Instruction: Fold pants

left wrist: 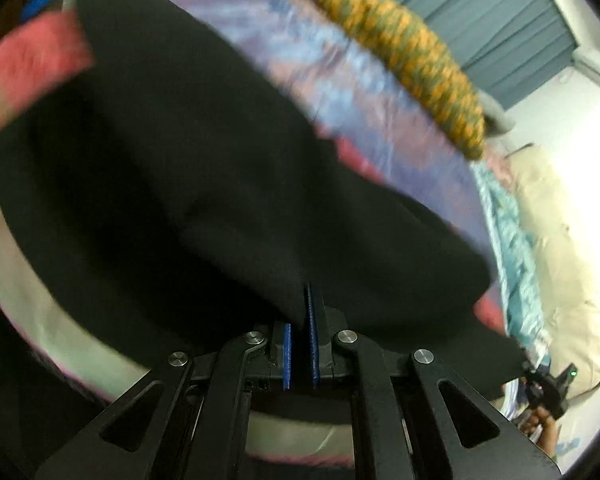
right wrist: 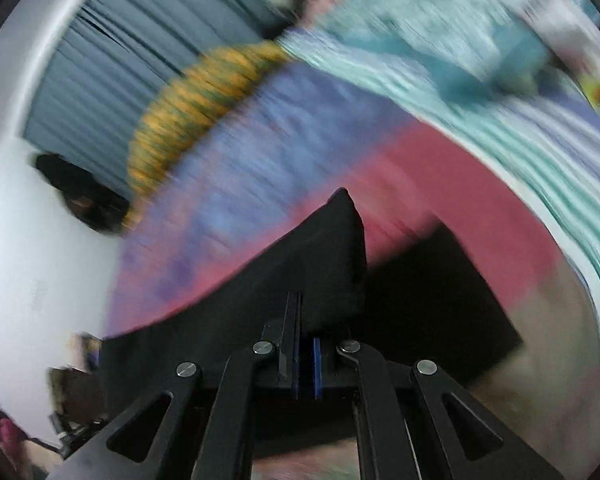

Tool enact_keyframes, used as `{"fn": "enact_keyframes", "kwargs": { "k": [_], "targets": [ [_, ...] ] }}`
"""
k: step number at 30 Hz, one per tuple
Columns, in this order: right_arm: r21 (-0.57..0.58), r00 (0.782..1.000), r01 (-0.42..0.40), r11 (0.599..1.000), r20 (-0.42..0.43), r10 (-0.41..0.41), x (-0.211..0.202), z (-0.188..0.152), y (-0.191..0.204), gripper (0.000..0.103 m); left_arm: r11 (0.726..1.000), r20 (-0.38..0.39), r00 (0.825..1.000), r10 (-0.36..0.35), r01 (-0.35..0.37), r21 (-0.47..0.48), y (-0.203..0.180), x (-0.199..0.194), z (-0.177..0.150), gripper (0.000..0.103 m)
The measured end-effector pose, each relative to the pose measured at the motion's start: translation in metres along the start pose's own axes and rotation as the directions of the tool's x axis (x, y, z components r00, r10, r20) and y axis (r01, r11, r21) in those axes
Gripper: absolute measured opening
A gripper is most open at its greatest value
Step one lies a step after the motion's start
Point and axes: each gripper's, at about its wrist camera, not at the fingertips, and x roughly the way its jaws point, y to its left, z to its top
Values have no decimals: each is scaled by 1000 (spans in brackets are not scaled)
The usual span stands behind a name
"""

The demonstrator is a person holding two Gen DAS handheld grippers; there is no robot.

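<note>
Each gripper, left [left wrist: 300,320] and right [right wrist: 306,336], is pinched tight on the black pants [left wrist: 188,184], which stretch sideways between them above the bed [right wrist: 440,168].

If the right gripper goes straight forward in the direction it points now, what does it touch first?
The right gripper is shut on the black pants, so that cloth already lies in its line. Beyond it, probably the colourful bedspread; blur leaves depth unclear.

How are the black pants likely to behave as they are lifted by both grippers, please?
The black pants will probably be floppy: they sag in soft folds from the left gripper. They seem light, since the right gripper carries a pinched edge alone. Loose cloth may swing; the blur suggests motion.
</note>
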Motion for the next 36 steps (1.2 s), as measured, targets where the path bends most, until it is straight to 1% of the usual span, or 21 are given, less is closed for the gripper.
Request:
{"fn": "enact_keyframes", "kwargs": {
  "k": [2,3,6,8,9,11,12,14,16,20,22,23,25,28,31,34,36],
  "targets": [
    [-1,996,71,997,-47,-71,11,-9,-11,5,1000,2,1000,16,-16,27,-5,3,-5,5],
    [-3,995,91,996,-51,-91,13,-14,-14,5,999,6,1000,23,-23,45,-8,4,-6,5],
    [3,994,108,994,-35,-108,9,-15,-18,5,996,19,999,32,-33,86,-15,-1,-9,5],
    [-47,990,138,989,-18,-139,6,-15,-11,5,992,17,999,47,-49,114,-19,3,-9,5],
    [-96,988,155,983,7,-155,3,-13,-2,5,991,16,998,55,-56,125,-23,7,-8,5],
    [-169,984,174,970,54,-167,-3,-12,3,5,981,1,996,85,-84,173,-21,10,-18,5],
    [-179,978,210,961,39,-206,0,-13,-4,5,980,-12,996,91,-88,178,-22,14,-23,5],
    [-150,967,249,957,-21,-255,10,-14,-20,5,983,-22,996,84,-79,167,-19,13,-27,5],
    [-139,966,251,958,-26,-257,8,-19,-30,5,980,-13,996,83,-79,182,-22,11,-27,5],
    [-154,967,254,955,2,-256,3,-20,-28,5,971,-6,995,97,-93,222,-27,11,-28,5],
    [-155,959,280,948,-9,-284,7,-21,-31,5,960,-15,993,120,-112,255,-31,15,-31,5],
    [-154,955,289,945,-13,-295,11,-22,-33,5,950,-20,990,142,-130,285,-33,18,-34,5],
    [-166,946,314,935,-34,-323,22,-25,-33,5,940,-20,988,153,-139,310,-36,16,-36,5],
    [-168,940,334,927,-16,-341,23,-27,-31,5,943,-26,987,155,-140,303,-35,12,-38,5],
    [-171,935,348,922,-6,-354,22,-28,-30,5,935,-28,985,169,-151,321,-38,12,-39,4],
    [-174,933,354,919,-2,-360,23,-29,-29,5,937,-43,984,171,-149,315,-37,16,-38,4],
    [-182,931,360,915,1,-366,23,-29,-27,5,934,-44,983,178,-155,322,-38,16,-38,4]
  ]
}}
